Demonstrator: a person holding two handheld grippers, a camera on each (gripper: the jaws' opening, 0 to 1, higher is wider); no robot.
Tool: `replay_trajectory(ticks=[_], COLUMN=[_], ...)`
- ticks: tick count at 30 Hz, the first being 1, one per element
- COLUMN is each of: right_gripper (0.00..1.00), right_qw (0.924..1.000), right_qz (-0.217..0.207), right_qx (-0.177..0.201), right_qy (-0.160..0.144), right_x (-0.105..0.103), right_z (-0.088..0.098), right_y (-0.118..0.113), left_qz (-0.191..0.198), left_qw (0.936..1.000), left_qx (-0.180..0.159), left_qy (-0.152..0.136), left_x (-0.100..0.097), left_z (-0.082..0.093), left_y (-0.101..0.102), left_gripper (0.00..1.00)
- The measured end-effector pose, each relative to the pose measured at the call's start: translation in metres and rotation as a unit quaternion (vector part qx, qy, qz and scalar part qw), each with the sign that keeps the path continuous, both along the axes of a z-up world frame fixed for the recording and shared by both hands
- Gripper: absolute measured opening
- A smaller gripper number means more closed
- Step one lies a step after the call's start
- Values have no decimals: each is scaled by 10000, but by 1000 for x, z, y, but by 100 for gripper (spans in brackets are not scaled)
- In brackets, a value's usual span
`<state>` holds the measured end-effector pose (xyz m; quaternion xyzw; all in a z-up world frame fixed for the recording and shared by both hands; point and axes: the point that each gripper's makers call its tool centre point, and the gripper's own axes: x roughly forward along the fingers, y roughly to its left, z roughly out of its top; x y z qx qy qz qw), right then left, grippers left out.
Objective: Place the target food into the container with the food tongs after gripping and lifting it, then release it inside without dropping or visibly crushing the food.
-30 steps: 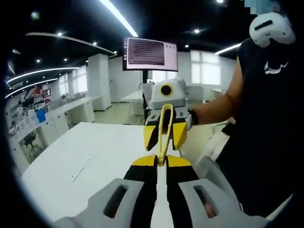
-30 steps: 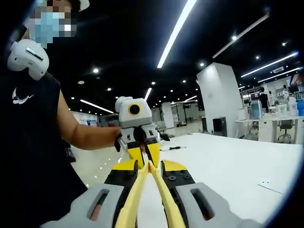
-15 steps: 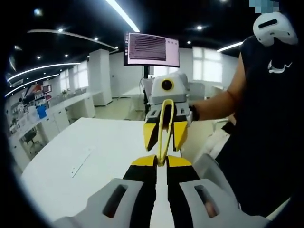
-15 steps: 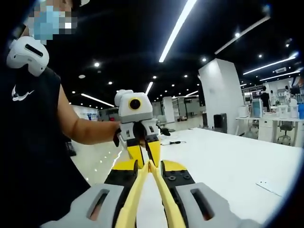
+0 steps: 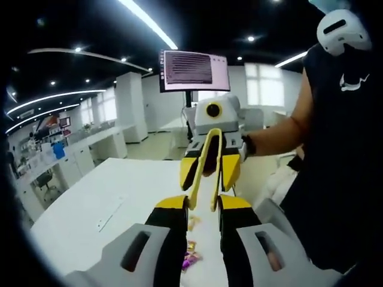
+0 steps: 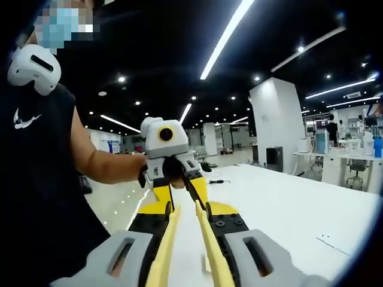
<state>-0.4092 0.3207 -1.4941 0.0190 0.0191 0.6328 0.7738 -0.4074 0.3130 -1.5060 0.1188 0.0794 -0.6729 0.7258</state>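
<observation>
The yellow tongs (image 6: 182, 251) are gripped by the right gripper (image 6: 185, 212), arms slightly spread. The left gripper (image 5: 200, 206) is held parted, empty. Wrapped food (image 5: 190, 258) is seen on the table (image 5: 90, 221) below.

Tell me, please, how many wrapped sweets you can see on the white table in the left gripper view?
2, possibly more: an orange-yellow sweet between the left tool's jaws, and a purple-wrapped sweet nearer the camera. The jaws may hide others on the white table.
</observation>
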Motion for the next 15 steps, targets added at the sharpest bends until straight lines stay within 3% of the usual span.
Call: replay_trajectory(ticks=[8,9,11,12,15], right_gripper=[23,23,21,22,23], right_qw=[10000,10000,9981,9978,9993], right_qz=[-5,-20,-27,-8,-22], right_qx=[0,-21,-61,-55,-9], right_qy=[-19,78,611,665,372], right_x=[-2,0,0,0,0], right_z=[-6,-7,-12,-13,-10], right_y=[3,4,6,6,6], left_qz=[39,48,61,53,77], left_qw=[9999,9999,9995,9996,9998], left_qx=[59,65,127,107,56], left_qy=[74,101,275,243,177], left_x=[-2,-2,-4,-4,-4], left_z=[-6,-6,-10,-10,-8], left_y=[2,3,4,3,1], left_gripper=[17,16,14,15,16])
